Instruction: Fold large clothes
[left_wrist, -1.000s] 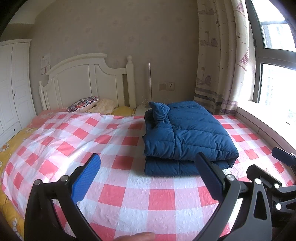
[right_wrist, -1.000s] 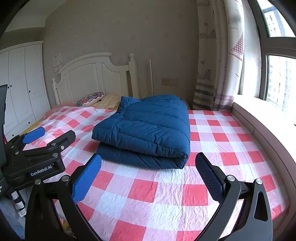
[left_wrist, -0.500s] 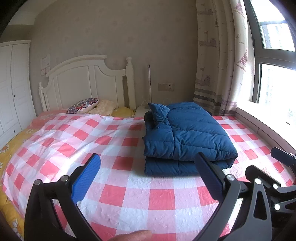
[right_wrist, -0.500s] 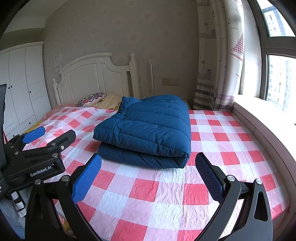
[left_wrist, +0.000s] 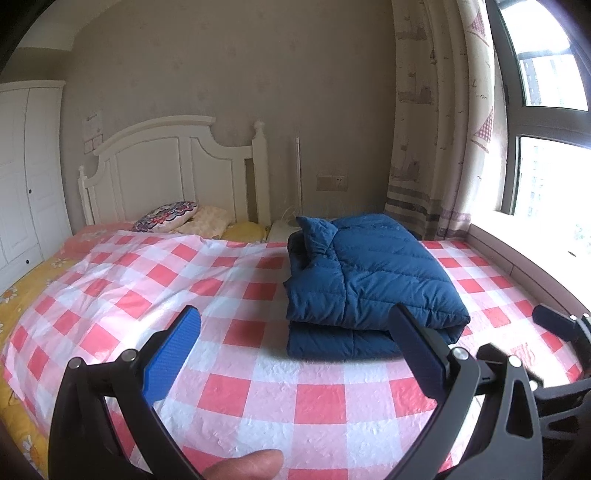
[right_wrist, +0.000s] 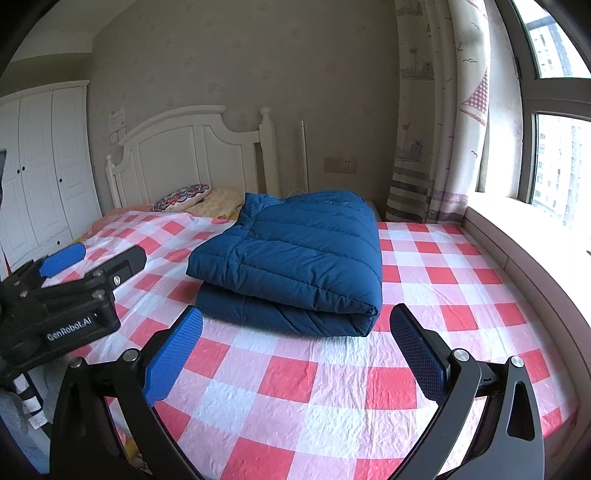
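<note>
Little has moved since a second ago: both cameras sit a touch lower and nearer the foot of the bed, and the folded bundle lies where it lay, untouched; that stillness suggests the folding itself is done, or nearly so, and the person is holding off rather than reaching in.

Nearest, the left gripper (left_wrist: 295, 349) hangs over the foot edge of the bed with its jaws wide apart and nothing between them; a fingertip (left_wrist: 245, 463) shows at the bottom rim of the left wrist view; the right gripper (right_wrist: 297, 349) hovers beside it, likewise spread and empty, well short of the cloth.

Beyond them lies the red-and-white checked sheet (right_wrist: 295, 380), bare and slightly wrinkled near the foot edge; on it, toward the window side and about midway up the bed, rests the blue padded coat (right_wrist: 295, 258), folded in two thick layers with its rounded fold facing the foot and its collar toward the headboard.

Farther off, a patterned pillow (left_wrist: 166, 219) sits at the head edge under the white headboard (left_wrist: 173, 166); the curtain (right_wrist: 443, 129) hangs at the far window-side corner.

Judging from this, only a tidy-up or release remains.
</note>
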